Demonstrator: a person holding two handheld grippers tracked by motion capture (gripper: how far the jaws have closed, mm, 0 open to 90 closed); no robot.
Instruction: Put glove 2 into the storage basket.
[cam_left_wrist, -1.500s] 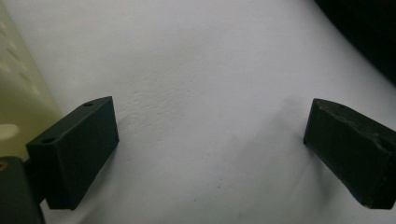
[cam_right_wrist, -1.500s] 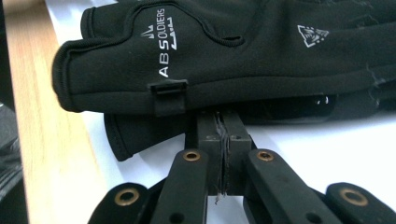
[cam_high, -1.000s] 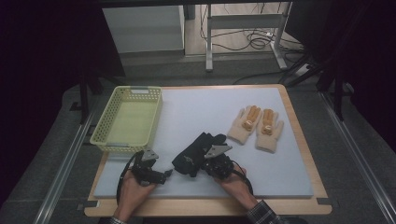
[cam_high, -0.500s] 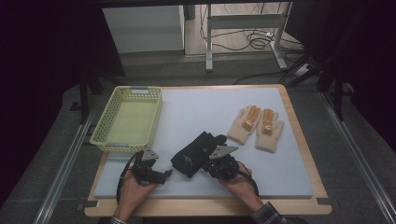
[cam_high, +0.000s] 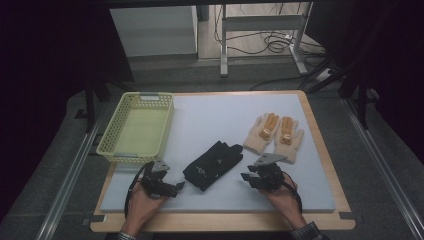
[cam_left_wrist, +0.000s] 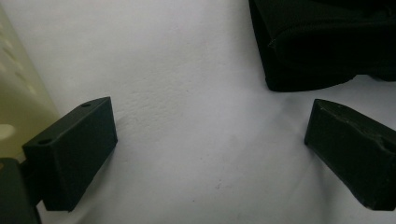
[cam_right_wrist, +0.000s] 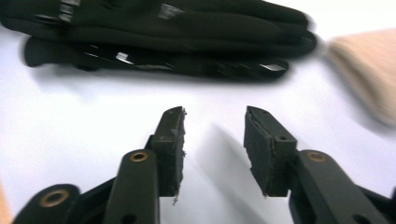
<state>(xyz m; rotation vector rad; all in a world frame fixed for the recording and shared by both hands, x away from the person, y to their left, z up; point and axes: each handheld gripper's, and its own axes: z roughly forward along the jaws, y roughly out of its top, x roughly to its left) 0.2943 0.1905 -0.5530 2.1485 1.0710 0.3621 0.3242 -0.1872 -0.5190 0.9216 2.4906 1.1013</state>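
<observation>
Two grippers flank your black gloves (cam_high: 213, 165), a soft folded fabric pair lying flat on the white desk (cam_high: 220, 117), long axis running from near-left to far-right. Your right gripper (cam_high: 250, 178) sits just to their right, its jaws having just been opening, now part-way apart with nothing between them. Your left gripper (cam_high: 176, 186) waits near-left of the black gloves, spread wide and empty; both are about equally near, with the yellow basket (cam_high: 112, 145) far-left.

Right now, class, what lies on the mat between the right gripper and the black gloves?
Nothing: in the high view, bare white mat separates the right gripper from the black gloves; its open jaws hold nothing.
</observation>
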